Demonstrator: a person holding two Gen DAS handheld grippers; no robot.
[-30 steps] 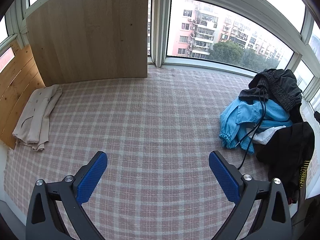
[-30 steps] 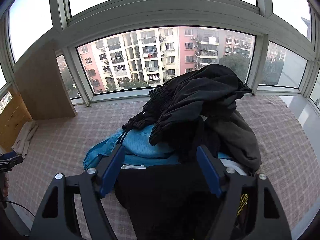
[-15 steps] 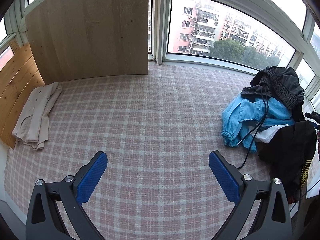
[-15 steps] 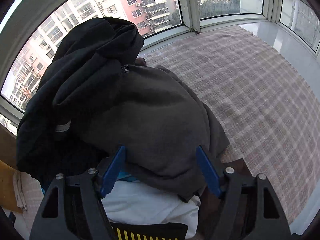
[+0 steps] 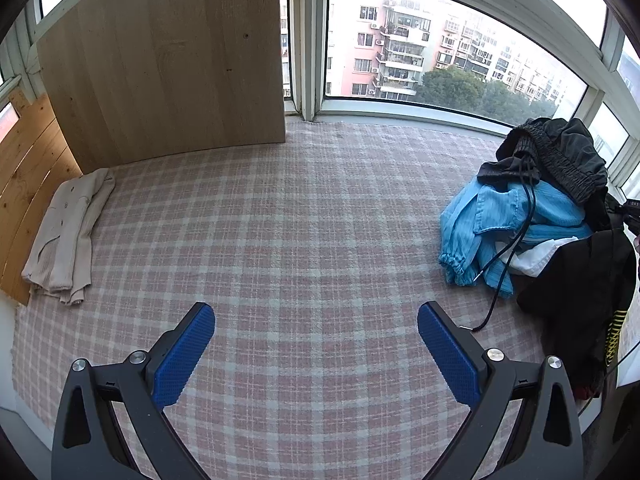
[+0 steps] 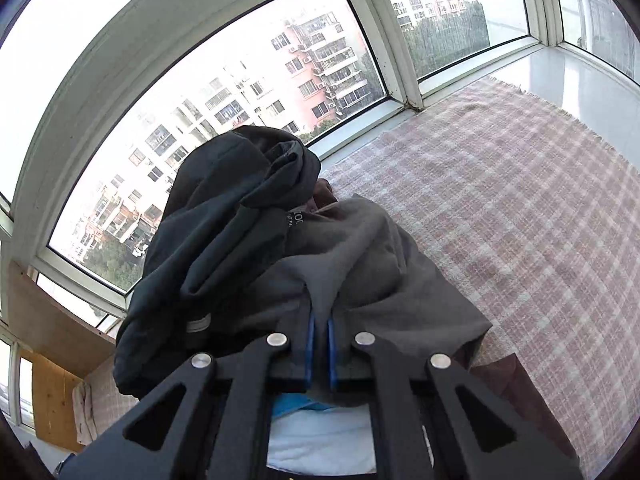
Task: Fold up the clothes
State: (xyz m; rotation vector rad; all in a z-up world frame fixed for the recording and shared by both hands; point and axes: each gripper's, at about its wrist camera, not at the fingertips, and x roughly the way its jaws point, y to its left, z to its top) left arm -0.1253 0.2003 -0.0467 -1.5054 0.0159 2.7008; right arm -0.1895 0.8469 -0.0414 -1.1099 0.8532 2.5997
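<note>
Pinching grey garment [image 6: 360, 264] — right hand-held gripper [image 6: 319, 320] | left hand-held gripper [image 5: 316, 332] — spread wide

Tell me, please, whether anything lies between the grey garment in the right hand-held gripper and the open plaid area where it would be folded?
The black garment is draped over the grey garment held by the right hand-held gripper; the plaid cloth beyond looks unobstructed.
</note>
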